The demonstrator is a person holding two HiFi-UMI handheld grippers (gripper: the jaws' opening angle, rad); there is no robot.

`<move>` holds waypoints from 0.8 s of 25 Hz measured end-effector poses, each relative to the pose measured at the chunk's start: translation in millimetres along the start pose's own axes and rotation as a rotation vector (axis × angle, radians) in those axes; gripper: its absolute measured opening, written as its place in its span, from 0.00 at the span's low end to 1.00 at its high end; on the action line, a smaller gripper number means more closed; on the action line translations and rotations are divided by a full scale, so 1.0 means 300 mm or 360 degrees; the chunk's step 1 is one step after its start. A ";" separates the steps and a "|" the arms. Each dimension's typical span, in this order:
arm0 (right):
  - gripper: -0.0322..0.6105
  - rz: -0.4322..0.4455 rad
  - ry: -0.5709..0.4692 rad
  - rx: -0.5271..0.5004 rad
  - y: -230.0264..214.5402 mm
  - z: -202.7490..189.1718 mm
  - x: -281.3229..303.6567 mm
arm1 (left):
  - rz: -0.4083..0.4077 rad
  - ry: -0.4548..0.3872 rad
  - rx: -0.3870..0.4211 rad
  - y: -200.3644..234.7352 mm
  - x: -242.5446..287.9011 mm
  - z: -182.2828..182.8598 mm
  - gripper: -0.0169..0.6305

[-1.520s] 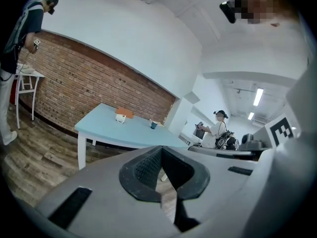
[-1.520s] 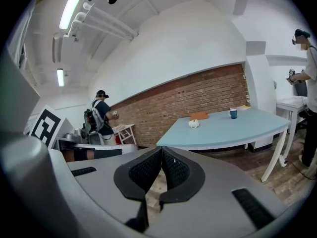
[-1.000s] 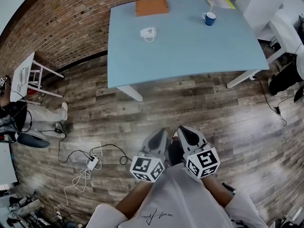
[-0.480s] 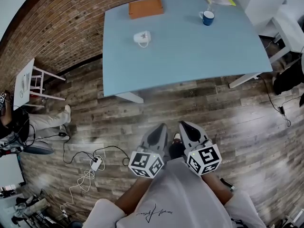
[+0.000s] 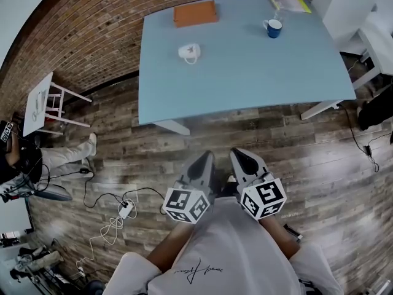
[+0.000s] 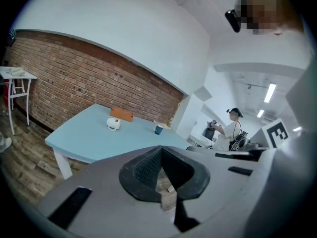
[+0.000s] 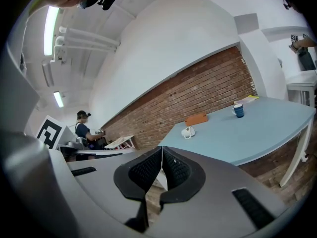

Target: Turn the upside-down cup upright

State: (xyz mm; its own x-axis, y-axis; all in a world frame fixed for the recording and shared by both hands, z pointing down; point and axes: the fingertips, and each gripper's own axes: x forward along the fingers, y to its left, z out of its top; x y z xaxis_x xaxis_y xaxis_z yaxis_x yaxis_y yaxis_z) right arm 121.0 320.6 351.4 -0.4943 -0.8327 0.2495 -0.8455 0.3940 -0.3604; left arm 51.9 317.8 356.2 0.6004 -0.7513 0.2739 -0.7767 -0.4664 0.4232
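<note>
At far left, one small white stand [image 5: 38, 100] sits on the wood floor, with one white power strip [image 5: 124, 209] and its cables nearer the person. At the lower middle, two grippers are held side by side close to the person's chest. The left gripper [image 5: 202, 160] has its jaws pressed together with nothing between them. The right gripper [image 5: 239, 157] is the same, jaws closed and empty. Beyond them stands one light blue table [image 5: 245, 72], well apart from both grippers. On it, from left to right, are one orange-brown flat pad [image 5: 195, 13], one white cup [image 5: 190, 52] just in front of it, one blue mug [image 5: 273, 27] and one yellow booklet [image 5: 288, 2].
</note>
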 end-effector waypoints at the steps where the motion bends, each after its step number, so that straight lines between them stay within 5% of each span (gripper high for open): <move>1: 0.08 0.0001 -0.0004 -0.0001 -0.001 0.005 0.005 | 0.0007 -0.0007 -0.0003 0.010 0.002 0.006 0.04; 20: 0.09 -0.0003 0.0041 -0.0028 -0.103 0.127 0.300 | -0.0003 -0.0029 -0.0048 0.231 0.252 0.171 0.04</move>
State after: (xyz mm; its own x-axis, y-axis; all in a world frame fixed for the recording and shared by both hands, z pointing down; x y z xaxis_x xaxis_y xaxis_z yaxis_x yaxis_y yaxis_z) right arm 110.2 218.6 350.7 -0.4975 -0.8232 0.2735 -0.8498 0.3992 -0.3442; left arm 33.7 204.7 362.1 0.5982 -0.7589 0.2575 -0.7693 -0.4537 0.4499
